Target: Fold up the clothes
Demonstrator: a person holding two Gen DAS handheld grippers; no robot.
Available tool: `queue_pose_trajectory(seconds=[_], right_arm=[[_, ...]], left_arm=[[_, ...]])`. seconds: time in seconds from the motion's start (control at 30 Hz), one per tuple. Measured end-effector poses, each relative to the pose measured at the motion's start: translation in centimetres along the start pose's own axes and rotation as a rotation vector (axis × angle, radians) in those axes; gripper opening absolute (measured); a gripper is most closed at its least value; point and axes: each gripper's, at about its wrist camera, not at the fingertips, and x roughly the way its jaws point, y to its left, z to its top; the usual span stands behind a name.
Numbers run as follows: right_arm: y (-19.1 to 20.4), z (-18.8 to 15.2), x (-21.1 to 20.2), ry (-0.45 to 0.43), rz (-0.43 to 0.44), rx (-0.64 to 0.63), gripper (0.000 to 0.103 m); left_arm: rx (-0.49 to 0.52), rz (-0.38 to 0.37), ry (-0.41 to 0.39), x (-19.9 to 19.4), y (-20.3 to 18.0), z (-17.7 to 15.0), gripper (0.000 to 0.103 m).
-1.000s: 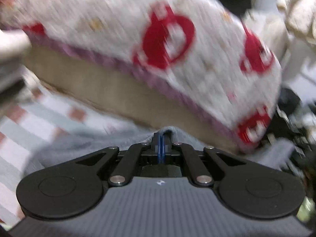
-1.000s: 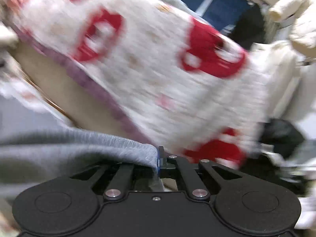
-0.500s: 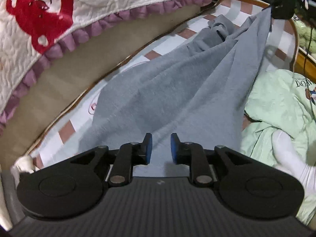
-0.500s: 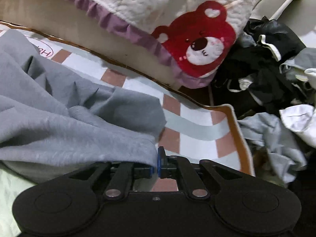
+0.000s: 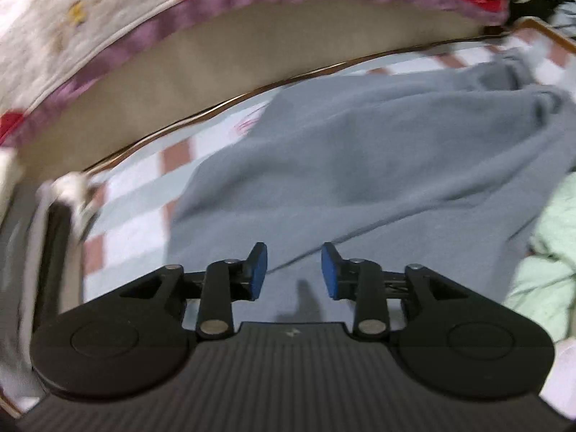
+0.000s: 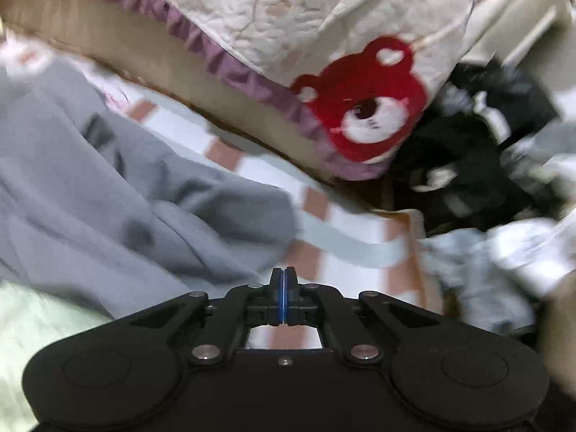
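Grey garment [image 5: 360,165] lies spread over a checked mat [image 5: 136,230], filling the centre and right of the left wrist view. At far left of that view, a small white object [image 5: 70,187] sits at the mat's edge, too blurred to identify. Across the upper left runs a quilt [image 5: 90,18], white with red bear prints and a purple ruffle, over a beige bed side. At lower centre, the left gripper [image 5: 294,270] has its blue pads [image 5: 260,270] standing well apart, nothing between them, over the garment's near edge. At right, pale green fabric [image 5: 550,270] lies just beside the grey cloth.

Right wrist view: the same grey garment [image 6: 126,208] is bunched at left on the mat [image 6: 345,244], with green fabric at lower left [image 6: 43,316]. At upper centre the quilt [image 6: 324,10] shows one red bear. At lower centre, the right gripper [image 6: 284,288] has its pads pressed together, nothing visibly caught between them, tips just beside the garment's right edge. At right, a dark pile of clothes [image 6: 478,158] and light ones [image 6: 486,273] lie off the mat. Both views are motion-blurred.
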Motion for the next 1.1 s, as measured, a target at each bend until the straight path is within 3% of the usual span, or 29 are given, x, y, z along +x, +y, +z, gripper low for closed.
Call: queue_pose_trajectory(seconds=[0.07, 0.1, 0.13, 0.23, 0.3, 0.37, 0.5, 0.67, 0.77, 0.8, 0.9, 0.93, 0.97, 1.0, 1.07, 1.1], right_arm=[[-0.3, -1.2, 1.4, -0.016, 0.050, 0.073, 0.010], [-0.5, -1.8, 2.1, -0.024, 0.075, 0.109, 0.025], [-0.7, -2.4, 2.8, -0.032, 0.100, 0.146, 0.034], [-1.1, -4.2, 4.9, -0.056, 0.175, 0.255, 0.036], [-1.5, -5.4, 6.3, -0.072, 0.224, 0.328, 0.036], [-1.8, -6.6, 7.7, -0.088, 0.274, 0.401, 0.039], [-2.5, -9.0, 10.5, -0.120, 0.374, 0.546, 0.054], [-4.2, -9.5, 11.5, -0.039, 0.447, 0.581, 0.062], [-3.5, -9.7, 12.1, 0.026, 0.375, 0.527, 0.065], [-3.4, -9.8, 12.4, 0.039, 0.352, 0.536, 0.065], [-3.4, -10.3, 13.4, 0.072, 0.293, 0.586, 0.067], [-3.4, -10.5, 13.7, 0.084, 0.273, 0.602, 0.067], [-3.3, -11.0, 14.2, 0.083, 0.310, 0.643, 0.067], [-3.3, -11.7, 14.7, 0.080, 0.365, 0.692, 0.053], [-2.9, -12.6, 15.2, 0.056, 0.465, 0.766, 0.005], [-2.7, -12.5, 14.8, 0.020, 0.473, 0.758, 0.005]], left_arm=[[0.011, 0.077, 0.008, 0.6, 1.1, -1.6, 0.034], [0.003, 0.105, 0.023, 1.1, 2.0, -2.4, 0.034], [-0.020, 0.119, 0.034, 1.5, 2.9, -2.9, 0.034], [-0.130, 0.127, 0.045, 2.3, 6.0, -3.7, 0.035], [-0.224, 0.109, 0.038, 3.1, 7.6, -3.8, 0.045], [-0.351, 0.060, 0.021, 4.0, 9.0, -4.0, 0.045], [-0.544, -0.066, -0.026, 6.5, 9.7, -4.9, 0.045], [-0.513, -0.058, -0.059, 8.0, 7.7, -5.2, 0.047], [-0.465, -0.059, -0.074, 7.8, 7.6, -5.5, 0.047], [-0.445, -0.034, -0.082, 7.5, 7.6, -5.6, 0.047], [-0.396, 0.132, -0.096, 6.3, 7.3, -5.9, 0.048], [-0.374, 0.179, -0.135, 5.8, 7.0, -6.0, 0.050], [-0.363, 0.183, -0.186, 5.3, 6.8, -6.3, 0.058], [-0.371, 0.161, -0.206, 5.2, 6.9, -6.5, 0.064], [-0.429, 0.099, -0.207, 5.6, 7.3, -7.0, 0.066], [-0.479, 0.054, -0.190, 6.1, 7.8, -7.2, 0.069]])
